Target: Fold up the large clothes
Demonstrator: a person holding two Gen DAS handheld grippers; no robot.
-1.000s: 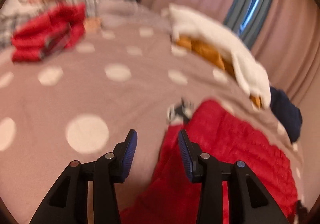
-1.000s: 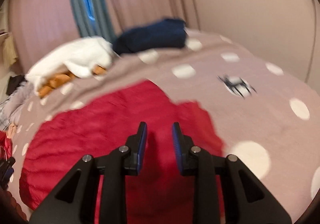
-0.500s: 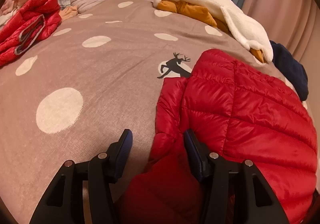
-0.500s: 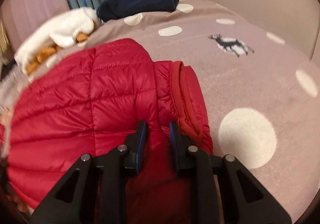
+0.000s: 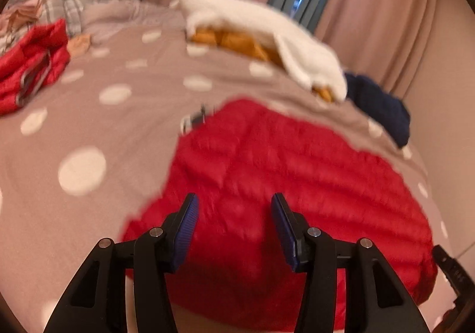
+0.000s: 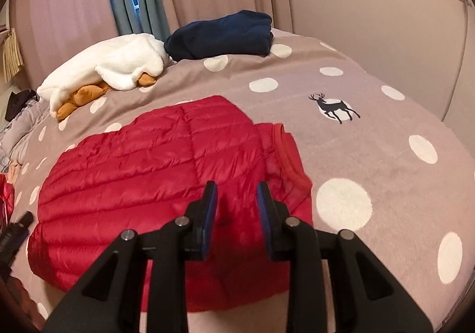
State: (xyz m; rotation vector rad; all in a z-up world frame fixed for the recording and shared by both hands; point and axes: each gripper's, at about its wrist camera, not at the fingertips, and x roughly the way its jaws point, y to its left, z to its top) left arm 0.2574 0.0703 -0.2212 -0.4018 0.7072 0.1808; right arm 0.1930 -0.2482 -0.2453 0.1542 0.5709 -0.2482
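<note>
Here, starting at the left of the left wrist view, a crumpled red garment [image 5: 29, 66] lies near the bed's far edge on the taupe bedspread [image 5: 89, 113], a soft cover with white polka dots and a black deer print [image 6: 334, 107]. No writing is legible. The quilted red puffer jacket [image 6: 154, 166] lies folded in the middle of the bed, glossy, with horizontal stitched ribs. The left gripper [image 5: 234, 215] hovers over its near edge, jaws apart and empty. The right gripper [image 6: 237, 202] is over the jacket's right part, beside the collar, jaws having just been opening, a narrow gap, nothing pinched. Beyond lie a fluffy white fleece [image 6: 112, 66] over something mustard-coloured, then a folded navy garment [image 6: 222, 34].
</note>
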